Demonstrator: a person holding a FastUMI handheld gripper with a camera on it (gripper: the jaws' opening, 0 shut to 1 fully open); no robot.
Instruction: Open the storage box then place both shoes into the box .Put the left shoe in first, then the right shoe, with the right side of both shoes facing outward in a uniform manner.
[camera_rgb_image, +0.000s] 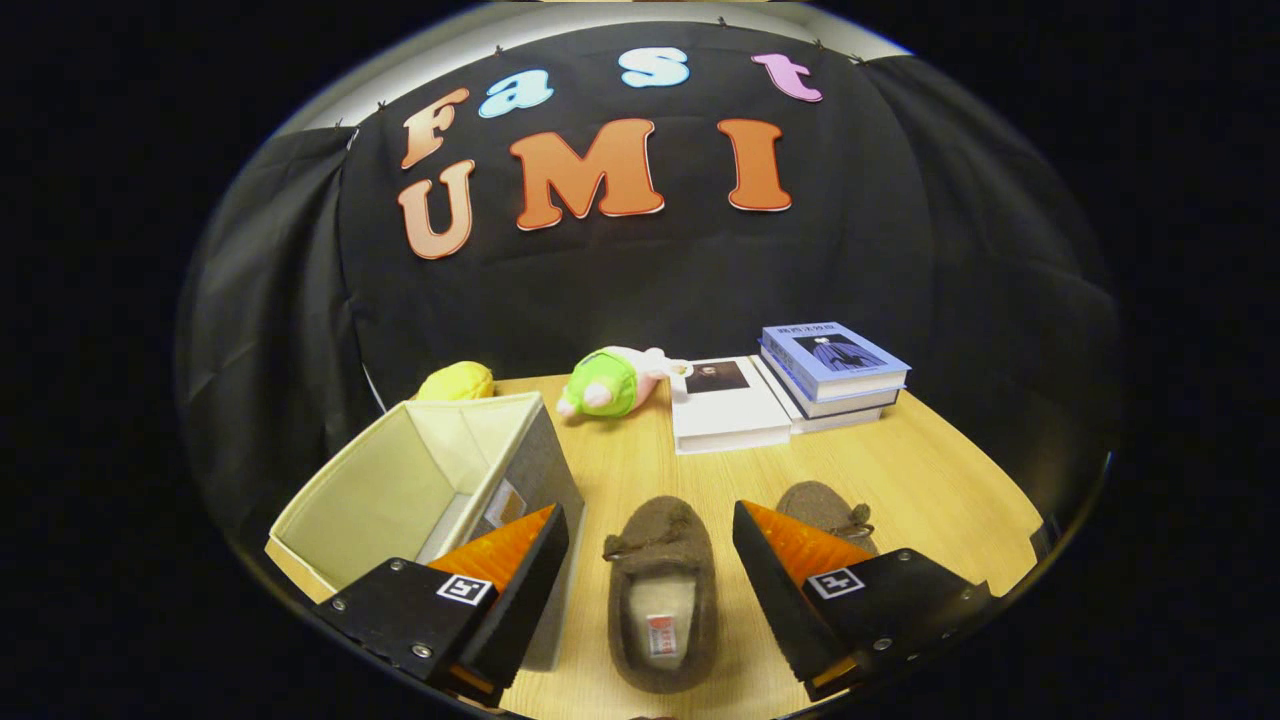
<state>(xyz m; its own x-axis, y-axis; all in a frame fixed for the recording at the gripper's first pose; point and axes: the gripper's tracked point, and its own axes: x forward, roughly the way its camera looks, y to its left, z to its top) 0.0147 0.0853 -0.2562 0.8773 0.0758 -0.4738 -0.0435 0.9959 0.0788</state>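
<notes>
Two brown felt slippers lie on the wooden table, toes pointing away toward the booth wall. One slipper sits directly between the gripper's fingers, its pale lining and a small tag visible in the opening, a bow on the vamp. The second slipper lies at about 3 o'clock from the first, just beside it, and is largely hidden behind the right finger; only its toe and bow show.

Gripper: fingers spread wide, one on each side of the first slipper, holding nothing. I cannot tell whether either finger touches the slipper.

One storage box, grey fabric outside and cream lining inside, stands at about 9 o'clock from the first slipper, just beside it. Its top is open and the inside looks empty. The left finger overlaps the box's near corner.

Farther out, at 12 o'clock from the slippers, one green and white plush toy lies on its side. At about 11 o'clock, behind the box, one yellow rounded object shows partly. At about 1 o'clock there are books, three counted: one white book flat on the table, and touching its right edge a stack of two books with a blue cover on top.
</notes>
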